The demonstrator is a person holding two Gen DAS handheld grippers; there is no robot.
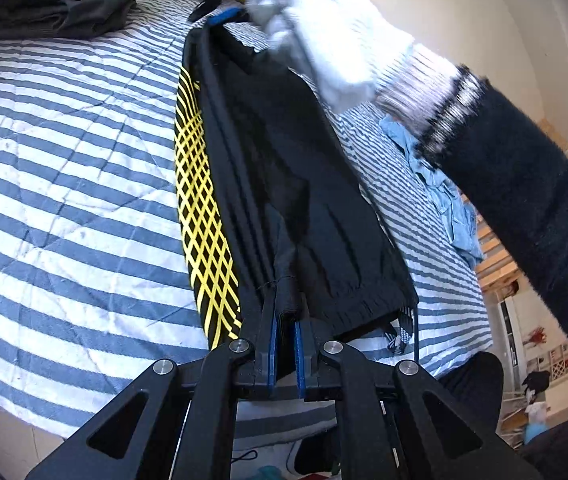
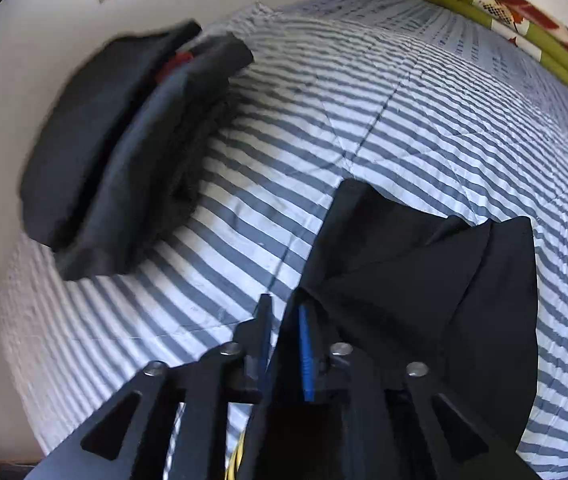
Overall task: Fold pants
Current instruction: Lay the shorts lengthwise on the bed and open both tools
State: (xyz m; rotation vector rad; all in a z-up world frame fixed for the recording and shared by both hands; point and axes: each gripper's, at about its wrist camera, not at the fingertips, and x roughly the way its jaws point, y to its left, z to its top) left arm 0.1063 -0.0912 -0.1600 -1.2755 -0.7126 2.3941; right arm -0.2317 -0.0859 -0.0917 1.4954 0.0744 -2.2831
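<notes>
Striped bedding (image 1: pixel 63 152) under black pants (image 1: pixel 284 168); left tool (image 1: pixel 286 344) apparently clamps them.

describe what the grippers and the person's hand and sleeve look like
Both the left gripper and the right gripper are black linkage frames with silver round pivot pins and blue pads lining the fingers. The person's right hand wears a white knit glove with a ribbed cuff, and above it a fuzzy dark sleeve with a black-and-white edge.
</notes>
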